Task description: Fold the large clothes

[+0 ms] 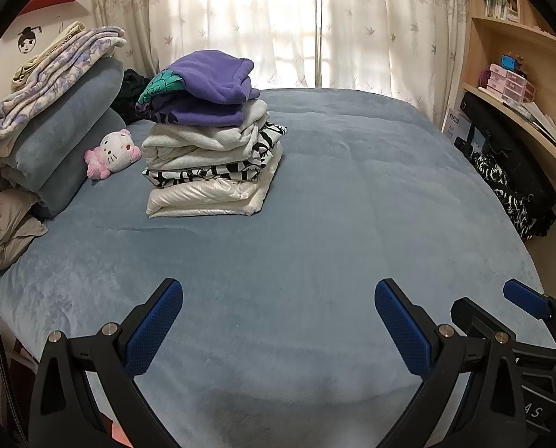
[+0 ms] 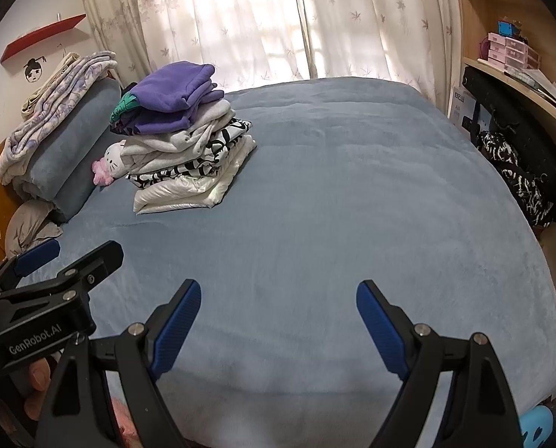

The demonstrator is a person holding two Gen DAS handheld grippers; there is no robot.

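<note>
looking through the left wrist view, your left gripper (image 1: 278,321) stands wide open and holds nothing above the blue bed cover (image 1: 315,224). the pile of folded clothes (image 1: 210,138) sits far up the bed, near the plush toy (image 1: 111,153). reaching there carelessly could tip the tall pile. in the right wrist view, your right gripper (image 2: 278,324) is also wide open and empty. no container with contents shows clearly.
</note>
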